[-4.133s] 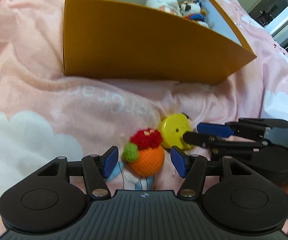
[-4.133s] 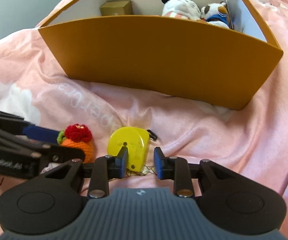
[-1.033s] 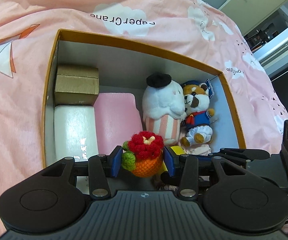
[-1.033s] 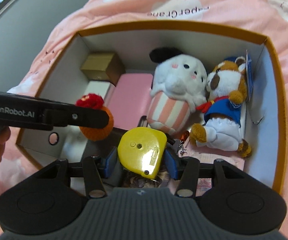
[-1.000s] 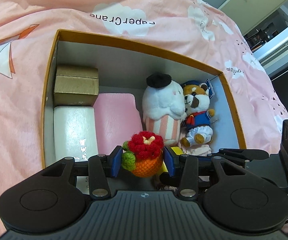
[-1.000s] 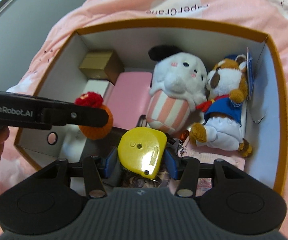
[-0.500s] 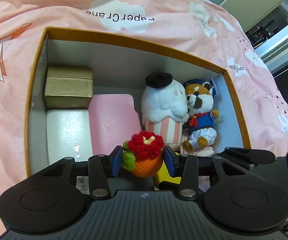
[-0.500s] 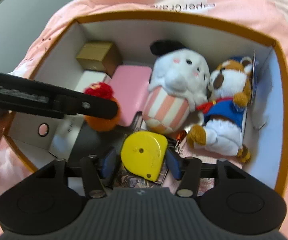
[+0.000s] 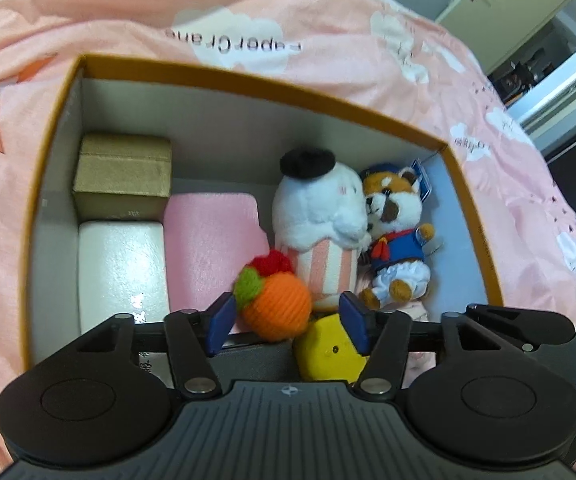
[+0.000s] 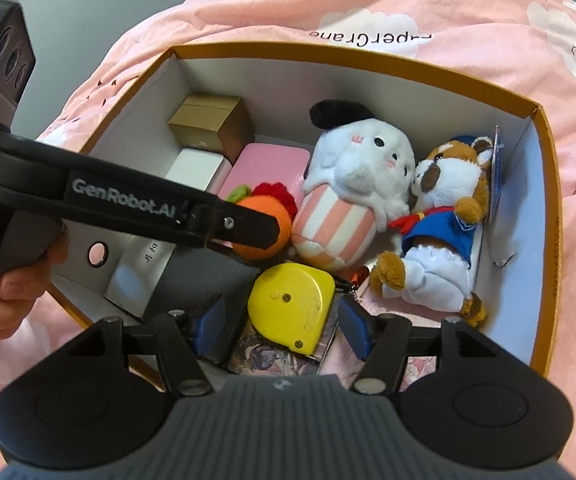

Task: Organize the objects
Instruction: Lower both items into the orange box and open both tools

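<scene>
Over the orange cardboard box [image 9: 247, 80] my left gripper [image 9: 286, 320] has its jaws opening. The knitted orange with a red top [image 9: 277, 308] lies tilted between the blue pads, free of the right pad. It shows again, the knitted orange [image 10: 263, 208], behind the left gripper's black finger [image 10: 227, 224]. My right gripper [image 10: 281, 326] is open above the box's near end. The yellow tape measure [image 10: 292, 304] rests on a patterned card in the box, with gaps to both pads. The tape measure [image 9: 328, 356] also lies under the left gripper.
In the box [image 10: 328, 52] are a white plush with a black cap [image 10: 352, 184], a fox plush in blue [image 10: 444, 216], a gold carton [image 9: 123, 176], a white case [image 9: 121, 268], a pink case [image 9: 211, 244] and a dark grey case [image 10: 195, 284]. A pink quilt [image 9: 247, 8] surrounds it. A hand [image 10: 3, 280] grips the left tool.
The left jaws have spread and the knitted orange has tipped over and sagged between them. The right jaws have let go of the tape measure, which now lies in the box.
</scene>
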